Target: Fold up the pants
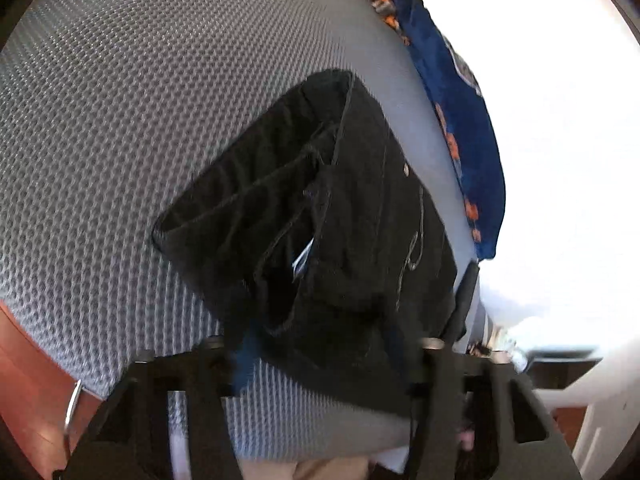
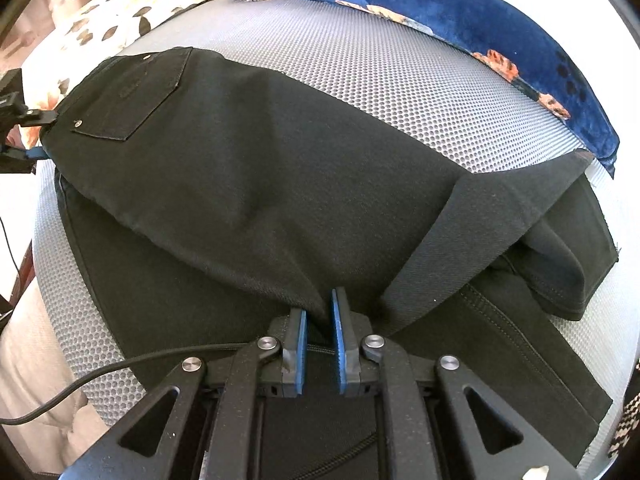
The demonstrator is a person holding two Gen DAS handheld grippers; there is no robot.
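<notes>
Black pants (image 2: 280,168) lie lengthwise on a grey mesh-textured mattress (image 2: 400,92), one leg laid over the other, back pocket (image 2: 132,100) up at the left, cuffs (image 2: 560,248) at the right. My right gripper (image 2: 319,308) is shut on a fold of the upper leg's near edge, the cloth pinched between its blue pads (image 2: 300,344). In the blurred left wrist view the waistband end of the pants (image 1: 320,200) fills the gap of my left gripper (image 1: 320,350), shut on it. The right wrist view shows that left gripper (image 2: 38,134) clamped at the waist corner.
A blue blanket with orange flowers (image 2: 480,20) (image 1: 460,120) lies along the mattress's far edge. A floral pillow (image 2: 120,12) sits at the far left. A black cable (image 2: 80,384) trails over the near left. Red-brown wooden frame (image 1: 24,380) with a metal ring (image 1: 72,408) borders the mattress.
</notes>
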